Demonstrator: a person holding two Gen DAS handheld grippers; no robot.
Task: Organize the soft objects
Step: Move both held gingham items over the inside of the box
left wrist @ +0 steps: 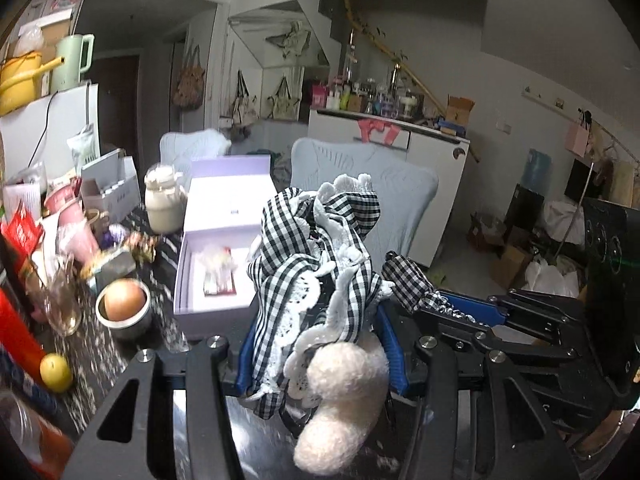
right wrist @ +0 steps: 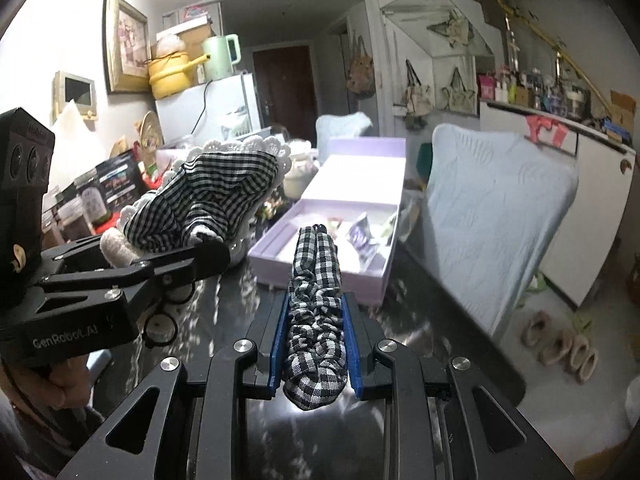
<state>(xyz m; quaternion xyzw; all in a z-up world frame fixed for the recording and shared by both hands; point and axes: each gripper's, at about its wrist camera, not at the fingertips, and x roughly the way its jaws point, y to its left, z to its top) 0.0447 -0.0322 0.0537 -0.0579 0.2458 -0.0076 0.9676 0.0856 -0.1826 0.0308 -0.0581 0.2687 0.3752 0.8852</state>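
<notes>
Both hand-held grippers have hold of the same gingham cloth [left wrist: 312,264] right now: the left hand-held gripper [left wrist: 320,354] is clamped on the bunched lace-trimmed part with a fuzzy white bit [left wrist: 340,396] hanging out, and the right hand-held gripper [right wrist: 316,344] is squeezed nearly together on a rolled checked strap end [right wrist: 316,280]. The whole thing hangs above the dark desk [right wrist: 240,292], just in front of the open lilac box [right wrist: 320,256]. My guess is it's headed for that box, so I'd keep both ends level and not pull them apart, or the strap could slip out. Hard to tell what the garment actually is, and the box contents are mostly hidden behind the fabric.
</notes>
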